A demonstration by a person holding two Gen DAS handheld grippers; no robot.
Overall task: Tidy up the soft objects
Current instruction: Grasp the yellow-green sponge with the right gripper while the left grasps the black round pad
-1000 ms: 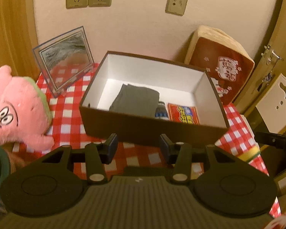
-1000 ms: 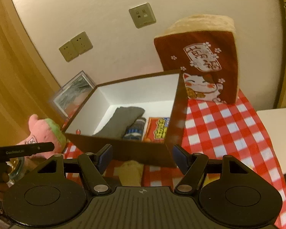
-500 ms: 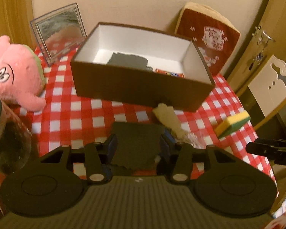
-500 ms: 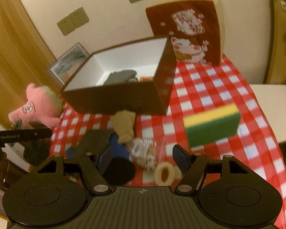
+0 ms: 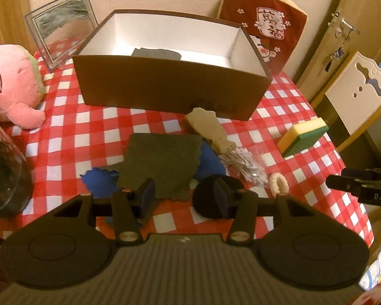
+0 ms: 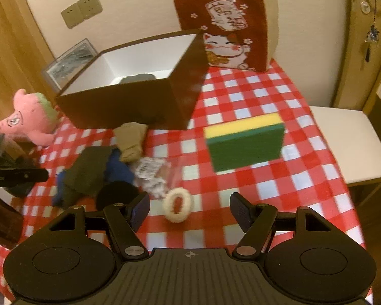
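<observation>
left gripper (image 5: 183, 194): jaws opening, nothing clamped, above grey cloth (image 5: 162, 162)
right gripper (image 6: 189, 207): jaws apart, empty, over white ring (image 6: 176, 204)
soft pile: near table's (image 6: 279, 178) front edge, before brown box (image 5: 170, 89)
sponge (image 6: 243, 146): toward right edge

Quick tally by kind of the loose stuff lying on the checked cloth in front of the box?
Cloths: 2, dark grey cloth, blue cloth
Beige sock: 1
Sponge: 1
Plastic packet: 1
Cream hair ring: 1
Black round pad: 1
Total: 7
</observation>
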